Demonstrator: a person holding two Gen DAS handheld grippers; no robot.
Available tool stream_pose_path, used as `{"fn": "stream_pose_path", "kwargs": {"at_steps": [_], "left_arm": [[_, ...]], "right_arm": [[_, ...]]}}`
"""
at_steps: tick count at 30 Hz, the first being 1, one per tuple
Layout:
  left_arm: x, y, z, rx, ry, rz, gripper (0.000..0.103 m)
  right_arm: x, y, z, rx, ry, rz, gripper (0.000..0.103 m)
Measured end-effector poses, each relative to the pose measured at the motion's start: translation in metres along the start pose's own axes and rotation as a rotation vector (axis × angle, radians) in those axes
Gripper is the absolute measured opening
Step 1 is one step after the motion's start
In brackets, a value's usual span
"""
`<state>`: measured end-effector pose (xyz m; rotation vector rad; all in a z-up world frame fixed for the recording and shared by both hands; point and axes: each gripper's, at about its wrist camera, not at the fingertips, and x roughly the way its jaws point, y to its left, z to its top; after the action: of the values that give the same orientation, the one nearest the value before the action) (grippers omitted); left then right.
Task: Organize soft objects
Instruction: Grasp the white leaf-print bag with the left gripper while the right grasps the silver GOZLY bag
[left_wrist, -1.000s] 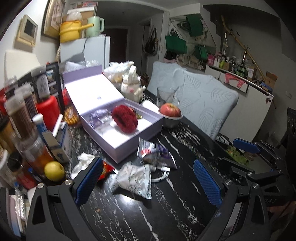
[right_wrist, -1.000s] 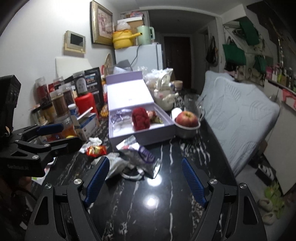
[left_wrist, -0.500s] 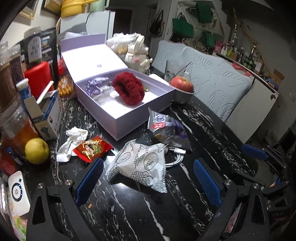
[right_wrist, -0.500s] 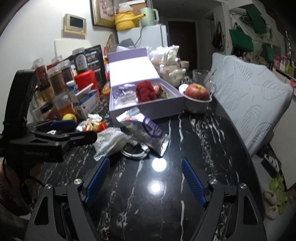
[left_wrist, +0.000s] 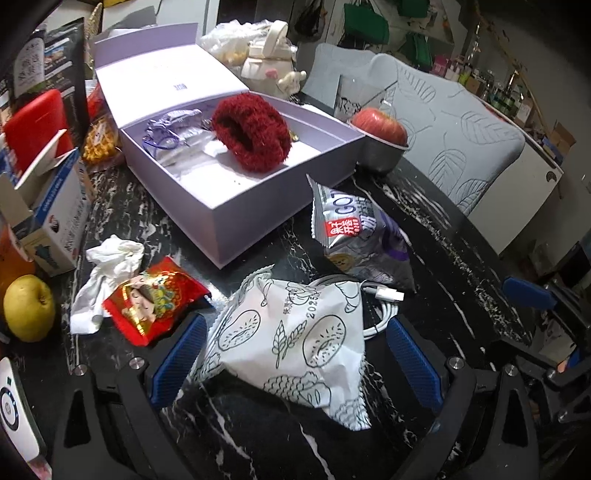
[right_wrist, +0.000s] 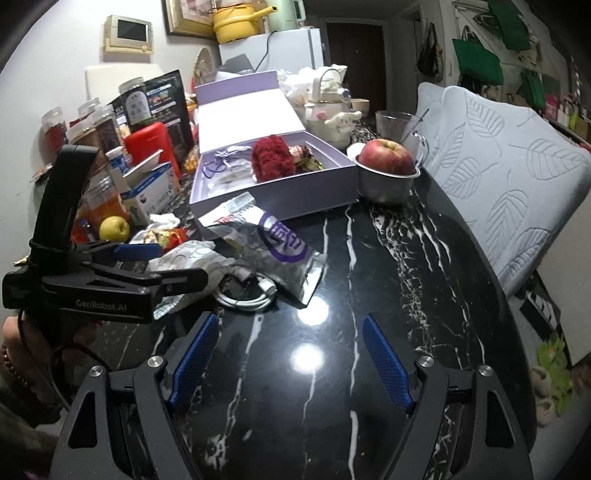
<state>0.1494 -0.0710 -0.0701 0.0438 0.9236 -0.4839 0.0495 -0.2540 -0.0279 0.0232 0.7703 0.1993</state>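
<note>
On the bench (left_wrist: 461, 236), the box (left_wrist: 236, 206) holds a scrunchie (left_wrist: 251, 133). An apple (left_wrist: 380, 125) sits in a bowl (left_wrist: 380, 157) right of it; snack bags (left_wrist: 295, 332) lie before it.

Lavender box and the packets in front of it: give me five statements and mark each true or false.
1. The lavender box stands open with a red fuzzy scrunchie inside. True.
2. The red apple lies in the box. False: it sits in a metal bowl beside the box.
3. The white printed packet lies between the left gripper's open fingers. True.
4. The right gripper is shut on the silver-purple snack bag. False: it is open over bare tabletop.
5. The white cable hangs off the table edge. False: it lies coiled by the packets.
</note>
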Motion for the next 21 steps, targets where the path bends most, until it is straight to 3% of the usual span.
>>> {"fn": "stream_pose_path", "kwargs": {"at_steps": [11, 17, 21], "left_arm": [[0.025, 0.004, 0.001, 0.012, 0.056, 0.012, 0.099], [0.022, 0.004, 0.0, 0.019, 0.031, 0.017, 0.074], [0.017, 0.004, -0.002, 0.011, 0.026, 0.019, 0.072]], "right_arm": [[0.018, -0.009, 0.007, 0.004, 0.028, -0.012, 0.081], [0.025, -0.012, 0.01, 0.009, 0.042, -0.016, 0.081], [0.028, -0.013, 0.011, 0.013, 0.045, -0.014, 0.081]]}}
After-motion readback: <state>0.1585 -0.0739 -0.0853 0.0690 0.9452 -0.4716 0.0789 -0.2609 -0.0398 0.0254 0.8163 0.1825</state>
